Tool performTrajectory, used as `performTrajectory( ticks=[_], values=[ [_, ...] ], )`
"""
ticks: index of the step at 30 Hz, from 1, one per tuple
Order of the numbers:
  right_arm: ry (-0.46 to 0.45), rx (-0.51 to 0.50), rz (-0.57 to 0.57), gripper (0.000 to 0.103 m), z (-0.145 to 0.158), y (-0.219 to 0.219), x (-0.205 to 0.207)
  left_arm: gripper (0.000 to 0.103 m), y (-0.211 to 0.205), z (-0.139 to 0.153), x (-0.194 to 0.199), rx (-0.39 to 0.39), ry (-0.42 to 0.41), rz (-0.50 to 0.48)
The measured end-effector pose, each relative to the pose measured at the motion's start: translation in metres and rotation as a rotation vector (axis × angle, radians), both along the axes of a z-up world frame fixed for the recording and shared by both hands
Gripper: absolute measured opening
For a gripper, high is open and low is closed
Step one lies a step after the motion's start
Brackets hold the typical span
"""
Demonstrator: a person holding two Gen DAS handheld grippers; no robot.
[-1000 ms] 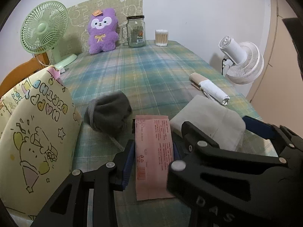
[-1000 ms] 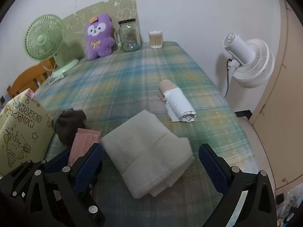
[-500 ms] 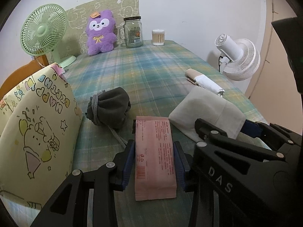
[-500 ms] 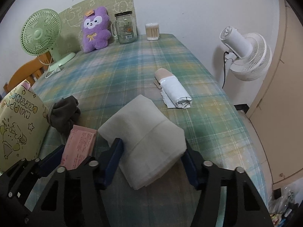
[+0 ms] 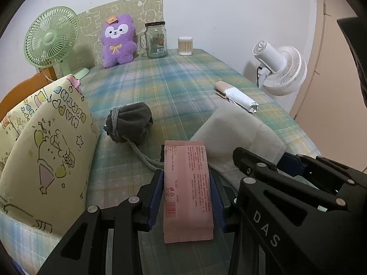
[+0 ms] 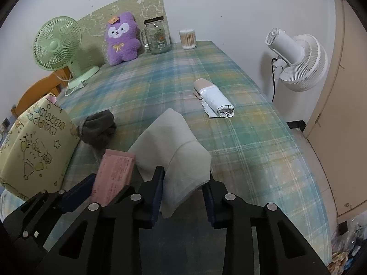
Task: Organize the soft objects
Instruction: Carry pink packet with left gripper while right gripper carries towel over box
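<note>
Since a second ago the right gripper (image 6: pixel 183 189) has been closing its jaws, now clamped on the folded cloth (image 6: pixel 174 146), bunching it up off the desk (image 6: pixel 240 137). Left gripper (image 5: pixel 187 197) jaws grip the pink packet (image 5: pixel 187 183), whose print is unreadable. Beside them, the gift bag (image 5: pixel 45 142) reads "HAPPY BIRTH...".

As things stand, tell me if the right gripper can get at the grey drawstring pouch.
Probably not yet. The right gripper is shut on the folded cloth, and the left gripper holding the pink packet sits between it and the grey drawstring pouch.
</note>
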State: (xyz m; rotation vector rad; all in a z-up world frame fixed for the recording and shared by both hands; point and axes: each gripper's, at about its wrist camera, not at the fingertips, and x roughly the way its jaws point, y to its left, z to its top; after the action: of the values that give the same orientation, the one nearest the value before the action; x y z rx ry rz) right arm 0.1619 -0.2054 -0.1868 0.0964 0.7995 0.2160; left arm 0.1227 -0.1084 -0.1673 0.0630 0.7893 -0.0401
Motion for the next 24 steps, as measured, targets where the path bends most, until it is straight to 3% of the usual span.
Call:
performTrajectory(
  ticks=[24],
  values=[
    [-0.074, -0.004, -0.05, 0.029, 0.038, -0.007, -0.04, 0.04, -0.001, 0.035, -0.025, 0.0, -0.059, -0.033]
  ],
)
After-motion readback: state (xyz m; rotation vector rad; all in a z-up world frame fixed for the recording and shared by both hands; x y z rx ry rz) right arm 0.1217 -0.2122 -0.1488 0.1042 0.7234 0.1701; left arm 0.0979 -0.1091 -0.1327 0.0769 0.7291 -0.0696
